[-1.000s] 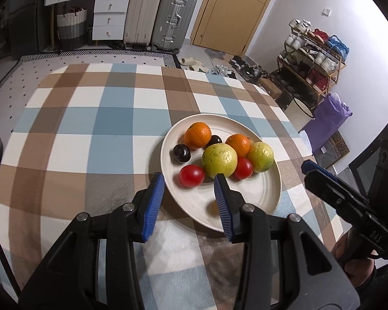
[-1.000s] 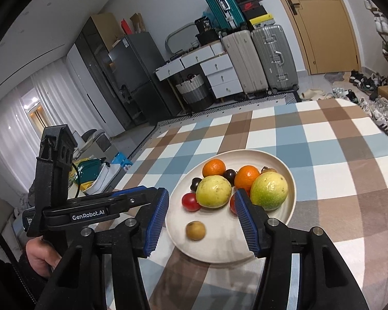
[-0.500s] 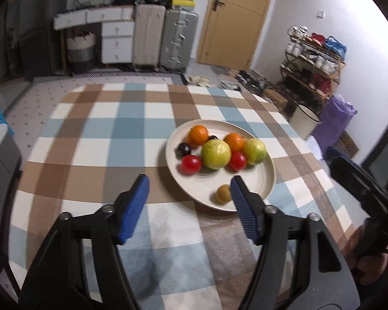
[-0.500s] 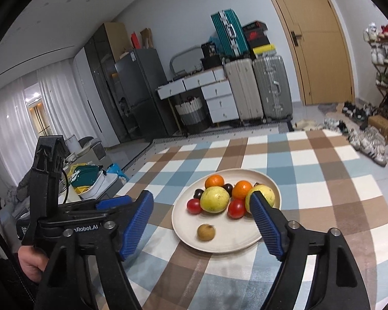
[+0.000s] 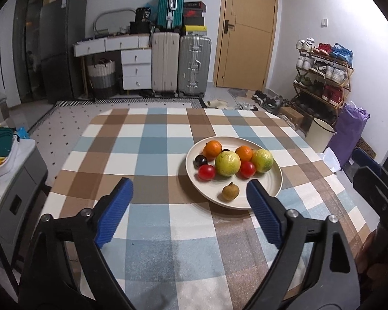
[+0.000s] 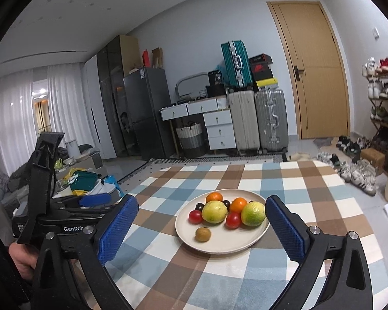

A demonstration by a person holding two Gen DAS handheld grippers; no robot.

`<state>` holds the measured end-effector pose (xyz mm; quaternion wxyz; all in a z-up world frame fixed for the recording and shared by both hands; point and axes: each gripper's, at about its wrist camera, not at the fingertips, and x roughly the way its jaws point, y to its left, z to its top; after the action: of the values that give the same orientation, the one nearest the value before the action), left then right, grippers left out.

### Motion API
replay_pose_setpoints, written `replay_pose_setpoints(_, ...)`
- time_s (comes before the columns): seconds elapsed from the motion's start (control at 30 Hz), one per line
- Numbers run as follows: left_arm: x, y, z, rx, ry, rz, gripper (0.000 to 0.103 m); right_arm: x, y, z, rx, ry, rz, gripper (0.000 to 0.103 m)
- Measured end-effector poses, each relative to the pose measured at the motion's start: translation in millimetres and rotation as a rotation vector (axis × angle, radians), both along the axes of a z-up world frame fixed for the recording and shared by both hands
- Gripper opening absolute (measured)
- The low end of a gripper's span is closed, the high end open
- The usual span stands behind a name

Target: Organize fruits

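Observation:
A cream plate [image 5: 271, 188] [image 6: 235, 242] on the checked tablecloth holds two oranges, two yellow-green citrus fruits [image 5: 227, 163] [image 6: 253, 213], two red tomatoes, dark plums and a small brown fruit [image 5: 230, 192] [image 6: 203, 234]. My left gripper [image 5: 190, 188] hangs above the cloth in front of the plate, its jaws opening wide with nothing between them. My right gripper [image 6: 201, 206] also stands back from the plate, jaws opening, empty. In the right wrist view the left gripper shows at the left edge, held by a hand.
The table's checked cloth [image 5: 152, 149] spreads left of the plate. Behind stand suitcases [image 5: 194, 64], a drawer unit, a fridge and a door. A shoe rack [image 5: 320, 77], a bucket and a purple bag sit to the right; a cluttered cabinet [image 5: 15, 175] is left.
Both grippers have pulled back and up from the plate and opened wide. The small brown fruit now lies free on the plate's near side.

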<state>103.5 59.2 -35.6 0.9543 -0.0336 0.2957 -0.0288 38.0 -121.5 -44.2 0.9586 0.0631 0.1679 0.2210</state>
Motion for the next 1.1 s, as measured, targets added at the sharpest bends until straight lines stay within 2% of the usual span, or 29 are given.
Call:
replay_pose_setpoints(0.1, -13, -3, 4, 0.014, -0.032, 0.010, 0.102, -10, 2, 1, -0.018, -0.027, -0.002, 0.102)
replay_pose_setpoints(0.57, -61, -18, 11, 0.093, -0.177, 0.041, 0.102, -47, 2, -8, -0.059, -0.112, -0.054, 0.102)
replay_pose_setpoints(0.83, -83, -15, -6, 0.101, -0.214, 0.064, 0.102, -60, 1, -16, -0.077, -0.133, -0.096, 0.102)
replay_pose_setpoints(0.93, -88, -15, -15, 0.133, -0.240, 0.069, 0.102, -63, -3, -22, -0.057, -0.139, -0.115, 0.102)
replay_pose_setpoints(1.1, -96, -14, -30, 0.174, -0.290, 0.076, 0.102, -63, -2, -36, -0.125, -0.138, -0.155, 0.102)
